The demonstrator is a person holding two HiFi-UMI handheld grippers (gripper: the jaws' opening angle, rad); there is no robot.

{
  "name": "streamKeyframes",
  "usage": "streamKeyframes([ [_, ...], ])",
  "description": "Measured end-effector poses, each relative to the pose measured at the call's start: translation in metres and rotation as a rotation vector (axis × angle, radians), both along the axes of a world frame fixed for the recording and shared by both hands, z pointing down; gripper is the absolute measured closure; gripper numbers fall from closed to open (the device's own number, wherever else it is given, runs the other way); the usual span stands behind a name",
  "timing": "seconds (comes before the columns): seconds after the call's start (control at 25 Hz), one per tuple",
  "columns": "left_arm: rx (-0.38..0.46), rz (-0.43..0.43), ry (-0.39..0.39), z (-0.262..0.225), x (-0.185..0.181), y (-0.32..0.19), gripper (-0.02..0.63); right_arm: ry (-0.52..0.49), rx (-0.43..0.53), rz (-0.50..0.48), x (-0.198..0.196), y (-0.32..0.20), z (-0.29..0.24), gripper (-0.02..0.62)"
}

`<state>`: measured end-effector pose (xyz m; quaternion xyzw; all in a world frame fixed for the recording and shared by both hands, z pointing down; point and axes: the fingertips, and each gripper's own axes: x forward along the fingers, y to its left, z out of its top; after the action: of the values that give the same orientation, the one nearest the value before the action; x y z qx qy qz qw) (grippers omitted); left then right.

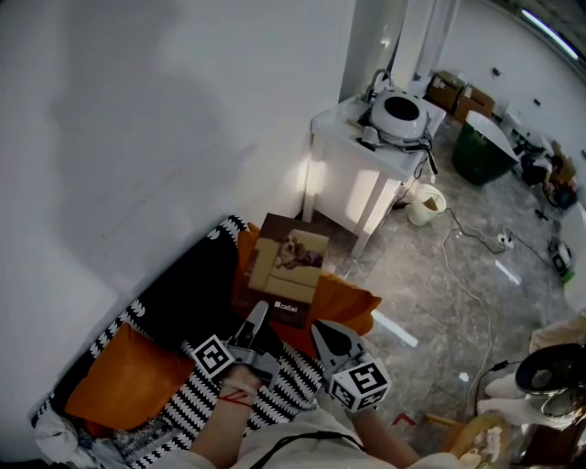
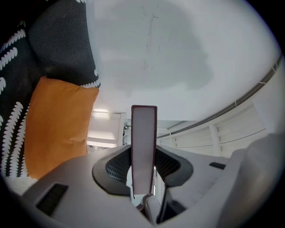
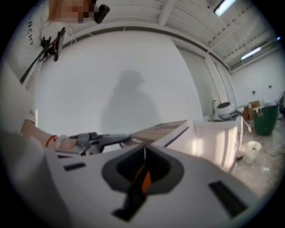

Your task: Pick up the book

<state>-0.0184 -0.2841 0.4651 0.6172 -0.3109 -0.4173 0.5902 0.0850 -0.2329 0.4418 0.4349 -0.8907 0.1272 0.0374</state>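
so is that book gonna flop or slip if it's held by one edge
Probably stiff: the book stands straight, unbent, between the left gripper's jaws. Held by one edge only, its weight may lever it down, so it could slip.

I'm seeing an evenly bright room. Tube lights (image 3: 222, 6) on the ceiling are pouring down cool white light and blowing out slightly in the right gripper view. A soft grey shadow (image 3: 129, 107) of a person is falling on the white wall (image 3: 89, 80). In the head view a warm patch is glowing on the side of the white bench (image 1: 362, 192), and the grey floor (image 1: 508, 272) is throwing back pale streaks of glare. All three pictures are bending at the edges and darkening to black corners. The near casing of the right hand-held gripper (image 3: 144, 151) is blurring out of focus.
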Motion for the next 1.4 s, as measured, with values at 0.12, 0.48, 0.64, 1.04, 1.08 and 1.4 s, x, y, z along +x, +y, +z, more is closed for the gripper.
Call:
streamKeyframes([
  [0.12, -0.006, -0.002, 0.012, 0.001, -0.001, 0.0, 0.44, 0.0, 0.001, 0.003, 0.001, -0.001, -0.001, 0.581],
  [0.48, -0.008, 0.006, 0.009, 0.006, 0.004, 0.004, 0.439, 0.015, 0.01, 0.03, 0.01, 0.002, 0.001, 0.581],
  [0.64, -0.013, 0.005, 0.009, 0.009, 0.004, 0.004, 0.44, 0.027, 0.002, 0.043, 0.012, 0.0, 0.005, 0.581],
  [1.04, -0.026, 0.009, 0.013, 0.012, 0.004, 0.002, 0.439, 0.039, -0.021, 0.049, 0.013, -0.002, 0.01, 0.581],
  [1.08, -0.028, 0.008, 0.012, 0.013, 0.004, 0.002, 0.44, 0.042, -0.022, 0.048, 0.012, -0.003, 0.011, 0.583],
  [1.4, -0.033, 0.007, 0.009, 0.015, 0.004, 0.001, 0.44, 0.048, -0.019, 0.043, 0.012, -0.003, 0.011, 0.581],
])
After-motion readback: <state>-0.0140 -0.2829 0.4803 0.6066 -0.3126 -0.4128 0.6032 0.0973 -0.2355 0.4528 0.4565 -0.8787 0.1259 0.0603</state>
